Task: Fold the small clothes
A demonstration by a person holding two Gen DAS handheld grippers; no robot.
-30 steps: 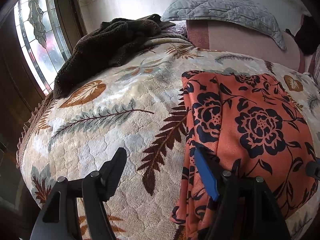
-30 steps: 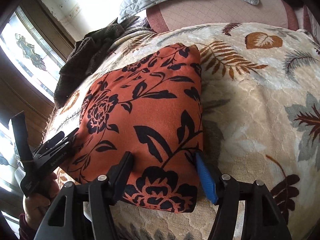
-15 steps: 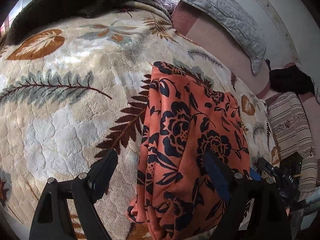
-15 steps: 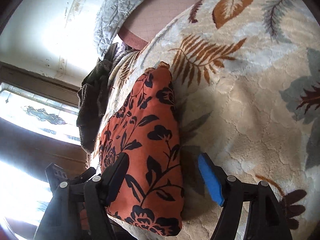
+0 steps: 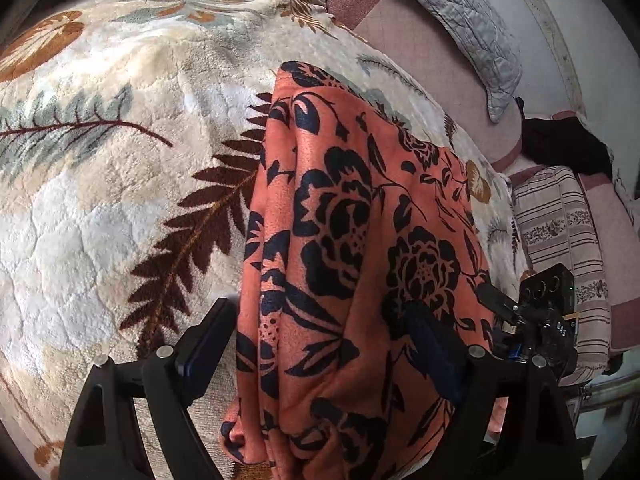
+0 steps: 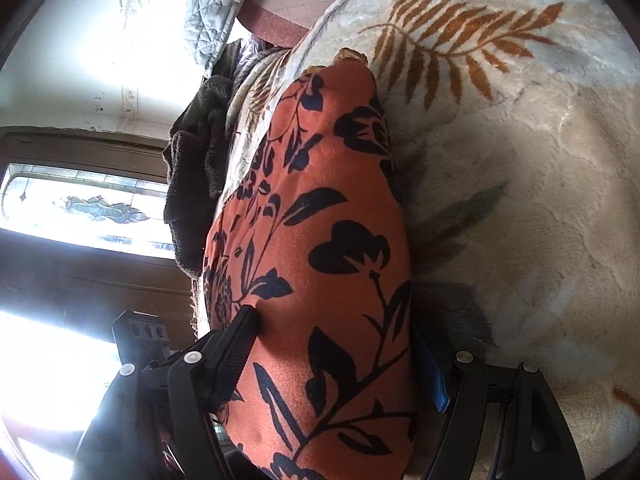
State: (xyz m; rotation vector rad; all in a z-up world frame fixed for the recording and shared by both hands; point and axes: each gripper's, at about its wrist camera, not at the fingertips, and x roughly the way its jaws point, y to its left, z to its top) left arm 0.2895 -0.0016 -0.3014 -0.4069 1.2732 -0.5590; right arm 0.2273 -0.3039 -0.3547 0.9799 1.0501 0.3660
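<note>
An orange garment with a dark floral print (image 5: pixel 352 232) lies folded on the leaf-patterned blanket (image 5: pixel 100 200). My left gripper (image 5: pixel 320 344) is open, its jaws straddling the garment's near left end. In the right wrist view the garment (image 6: pixel 320 248) fills the middle. My right gripper (image 6: pixel 340 344) is open, one finger on each side of the garment's near right end. The right gripper's body (image 5: pixel 544 320) shows at the far edge of the left wrist view, and the left gripper's body (image 6: pixel 140 344) shows at the left of the right wrist view.
A grey quilted pillow (image 5: pixel 472 12) and pink headboard cushion (image 5: pixel 400 24) lie at the bed's far end. A dark brown towel (image 6: pixel 192 168) lies near the stained-glass window (image 6: pixel 80 208). A striped cushion (image 5: pixel 560 248) is at the right.
Both grippers tilted and moved in over the garment's near ends, so the cloth now sits between the open jaws. The garment has bunched up slightly between them.
</note>
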